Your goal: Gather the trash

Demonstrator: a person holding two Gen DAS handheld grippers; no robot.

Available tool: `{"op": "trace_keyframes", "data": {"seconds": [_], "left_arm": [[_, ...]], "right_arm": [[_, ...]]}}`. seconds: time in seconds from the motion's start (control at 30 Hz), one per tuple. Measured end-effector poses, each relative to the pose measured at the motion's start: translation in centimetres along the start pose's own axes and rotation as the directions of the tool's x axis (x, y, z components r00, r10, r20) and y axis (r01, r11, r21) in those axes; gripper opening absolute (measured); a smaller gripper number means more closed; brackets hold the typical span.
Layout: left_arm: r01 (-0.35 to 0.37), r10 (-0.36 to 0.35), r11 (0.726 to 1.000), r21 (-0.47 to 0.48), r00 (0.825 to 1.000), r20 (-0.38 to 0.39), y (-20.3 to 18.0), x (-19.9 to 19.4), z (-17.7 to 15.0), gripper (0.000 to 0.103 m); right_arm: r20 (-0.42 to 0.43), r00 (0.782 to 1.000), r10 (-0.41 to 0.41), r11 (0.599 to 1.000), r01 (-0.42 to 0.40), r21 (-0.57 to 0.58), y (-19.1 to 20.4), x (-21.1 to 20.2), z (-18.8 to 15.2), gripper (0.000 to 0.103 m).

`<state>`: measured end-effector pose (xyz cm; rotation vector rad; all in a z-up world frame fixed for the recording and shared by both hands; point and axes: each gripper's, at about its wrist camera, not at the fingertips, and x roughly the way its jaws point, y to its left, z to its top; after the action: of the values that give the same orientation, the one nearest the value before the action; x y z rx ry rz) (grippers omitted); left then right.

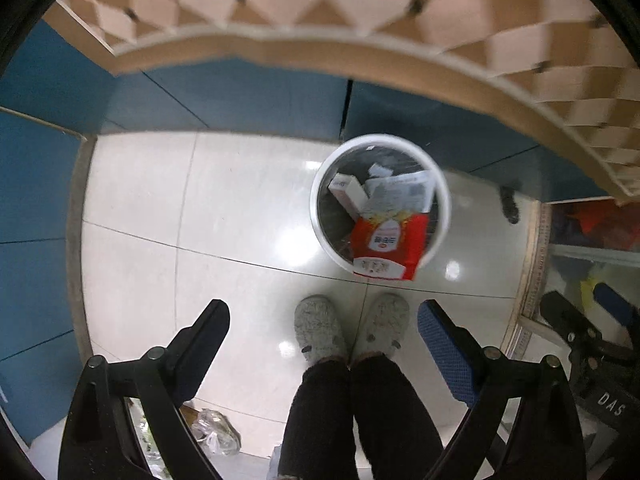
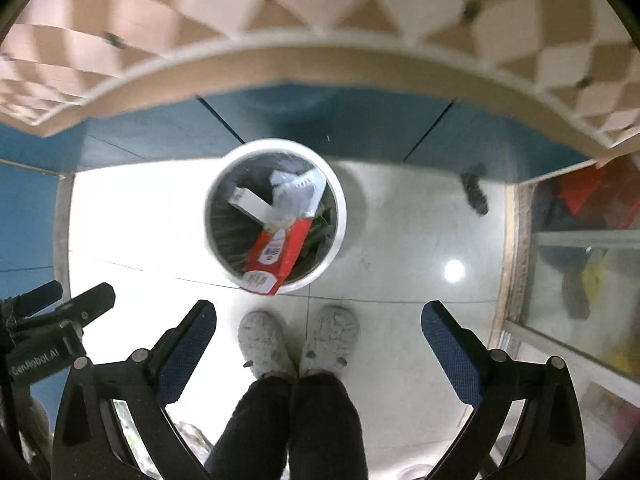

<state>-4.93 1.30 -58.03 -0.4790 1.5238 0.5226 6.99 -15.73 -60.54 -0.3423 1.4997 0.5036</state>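
Both tools hung apart and empty above the floor [image 1: 132, 208]: our left tool [image 1: 324, 328] had its two fingers spread wide with nothing between them but tile far below, and our right tool [image 2: 319, 328] stood the same way, pads clear of everything. Each pointed straight down past our slippers [image 2: 296, 340].

The trash sat in the white bin [image 1: 320, 216], which stood on the floor near the blue wall panels [image 1: 248, 92], just ahead of our feet. A red carton [image 1: 386, 248] leaned over the near rim, part of it sticking out beyond the edge. Behind it lay a white box [image 1: 348, 192] and a sheet of printed paper [image 1: 400, 192], both well inside.

We judged the drop to be done and the pull-away to be the step in hand. To do it well we needed to keep both tools wide, so that no pad caught the carton's raised end, and to rise straight rather than swing across the bin. The carton looked poorly seated; a nudge could have tipped it onto the tile, so we thought pushing it deeper before leaving would be wise. Some crumpled clear wrapping [image 1: 216, 432] lay on the floor beside our left leg, and we took that as the likely next pickup.
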Motion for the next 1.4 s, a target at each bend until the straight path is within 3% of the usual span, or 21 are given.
{"op": "trace_keyframes", "data": {"seconds": [0.37,0.6,0.77,1.0,1.07,1.13,1.4], "left_arm": [[0.058,-0.059,0.998,0.011,0.986,0.156,0.8,-18.5,-4.7,0.096],[0.112,-0.132,0.990,0.086,0.951,0.281,1.9,-28.7,-7.6,0.096],[0.181,-0.217,0.974,0.139,0.922,0.321,3.0,-33.8,-9.6,0.096],[0.272,-0.325,0.942,0.194,0.881,0.344,3.4,-39.3,-12.6,0.096],[0.280,-0.336,0.939,0.199,0.870,0.360,3.4,-40.6,-13.3,0.103],[0.282,-0.339,0.939,0.199,0.859,0.384,3.6,-41.6,-14.0,0.103],[0.295,-0.349,0.936,0.193,0.851,0.393,3.3,-42.0,-15.2,0.103]], "right_arm": [[0.143,0.989,0.028,1.000,-0.026,-0.014,0.2,-20.5,-3.0,0.103],[0.252,0.966,0.047,0.998,-0.054,0.018,1.0,-33.4,-7.2,0.103],[0.322,0.944,0.071,0.995,-0.088,0.041,1.9,-40.7,-11.0,0.103],[0.379,0.915,0.138,0.988,-0.155,0.014,2.8,-47.2,-14.6,0.103],[0.391,0.904,0.170,0.983,-0.182,-0.005,3.0,-48.5,-15.2,0.103],[0.396,0.895,0.204,0.977,-0.213,-0.023,2.9,-49.5,-15.6,0.103],[0.388,0.886,0.255,0.967,-0.245,-0.075,2.6,-51.0,-16.6,0.103]]}}
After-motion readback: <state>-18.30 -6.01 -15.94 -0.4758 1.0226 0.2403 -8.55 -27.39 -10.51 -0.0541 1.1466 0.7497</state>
